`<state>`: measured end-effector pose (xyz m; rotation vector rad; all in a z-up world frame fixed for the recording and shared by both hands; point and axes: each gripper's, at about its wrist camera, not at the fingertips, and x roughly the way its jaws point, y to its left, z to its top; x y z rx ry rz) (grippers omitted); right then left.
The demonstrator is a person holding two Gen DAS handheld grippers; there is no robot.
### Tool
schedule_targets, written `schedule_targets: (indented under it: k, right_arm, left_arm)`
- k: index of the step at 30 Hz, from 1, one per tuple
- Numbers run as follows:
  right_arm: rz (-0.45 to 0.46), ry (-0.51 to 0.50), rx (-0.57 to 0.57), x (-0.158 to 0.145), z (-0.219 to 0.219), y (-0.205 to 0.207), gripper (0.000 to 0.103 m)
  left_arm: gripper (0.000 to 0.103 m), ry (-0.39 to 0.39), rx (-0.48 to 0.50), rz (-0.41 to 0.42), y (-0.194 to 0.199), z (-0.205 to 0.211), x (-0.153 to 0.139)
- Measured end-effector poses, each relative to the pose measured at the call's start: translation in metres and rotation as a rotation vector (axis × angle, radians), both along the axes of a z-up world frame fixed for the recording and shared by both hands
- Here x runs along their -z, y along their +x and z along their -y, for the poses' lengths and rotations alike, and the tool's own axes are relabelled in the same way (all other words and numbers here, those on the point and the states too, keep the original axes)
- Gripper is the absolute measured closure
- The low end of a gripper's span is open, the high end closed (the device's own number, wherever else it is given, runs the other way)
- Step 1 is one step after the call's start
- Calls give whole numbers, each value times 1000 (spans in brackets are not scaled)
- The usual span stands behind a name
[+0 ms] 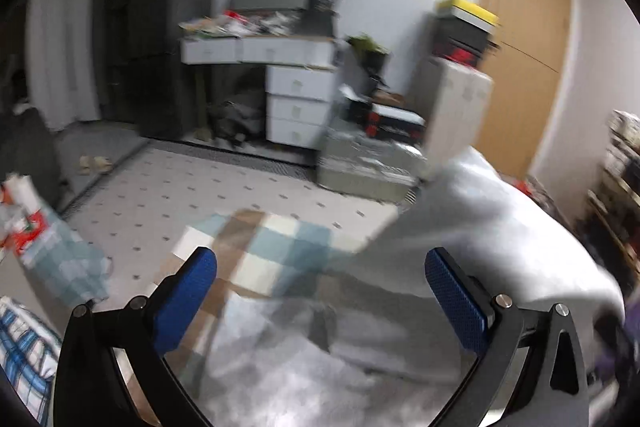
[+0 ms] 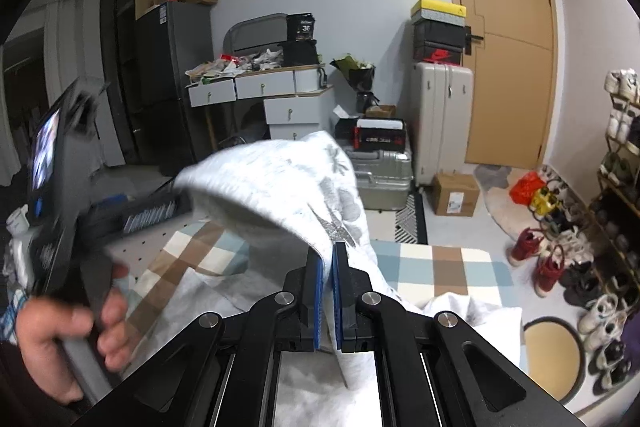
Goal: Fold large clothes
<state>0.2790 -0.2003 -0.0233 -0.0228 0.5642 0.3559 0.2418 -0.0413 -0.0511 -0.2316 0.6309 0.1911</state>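
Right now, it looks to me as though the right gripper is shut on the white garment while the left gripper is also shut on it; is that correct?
Not quite. The right gripper is shut on the white garment, but the left gripper stands open with nothing between its blue pads; the left wrist view shows this.

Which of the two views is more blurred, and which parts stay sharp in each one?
Left wrist view: motion blur smears the white desk drawers and pale grey garment; the open left gripper stays sharp. Right wrist view: the room is crisp; only the hand blurs; the right gripper is sharp.
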Motion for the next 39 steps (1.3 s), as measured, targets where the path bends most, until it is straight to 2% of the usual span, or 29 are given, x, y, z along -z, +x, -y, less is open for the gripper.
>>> schedule_targets:
  k: [3,5,7,9,12,20,24,26,29,30,33,35,37,39]
  right_arm:
    - [-24,27,10,-1,4,7,99]
    - [-32,29,10,-1,3,8,99]
    - [-31,-13,-4,-2,-5,8,99]
    - [-35,-35,-12,-2,-9,7,99]
    - [-56,-15,-17,0,-9,7,99]
    - [-68,10,-18,2,-7,10,99]
    - [-65,8,-17,2,-7,9,99]
    - [-59,-5,-23,2,-10,7,99]
    - [-33,-38,-23,3,-12,5,99]
    - [-32,-38,-20,3,-12,6,99]
    - [-52,-11,-20,5,-12,9,99]
    - [-48,-28,-39,6,-19,3,98]
    - [-36,-52,-50,9,-25,-6,98]
    - [-36,-48,-46,11,-23,-12,98]
  left_arm:
    - [1,-130,67,17,-16,-9,15]
    - [1,-170,73,8,-29,-12,31]
    - [1,-185,98,-20,-34,-8,42]
    - [1,-185,110,-36,-36,0,52]
    - [1,-169,128,-36,-37,18,54]
    - [1,-81,105,7,-22,41,32]
    - [1,1,-9,-18,-2,31,28]
    - [1,7,-64,-33,6,16,26]
    - [3,-17,-38,-41,11,0,25]
    - [5,-1,-30,-47,12,-3,23]
    - [26,120,-24,-21,9,-1,10]
    - [63,207,28,-18,7,7,-1]
    - [82,296,90,-17,1,18,-15]
    - [85,337,140,-9,-9,23,-31]
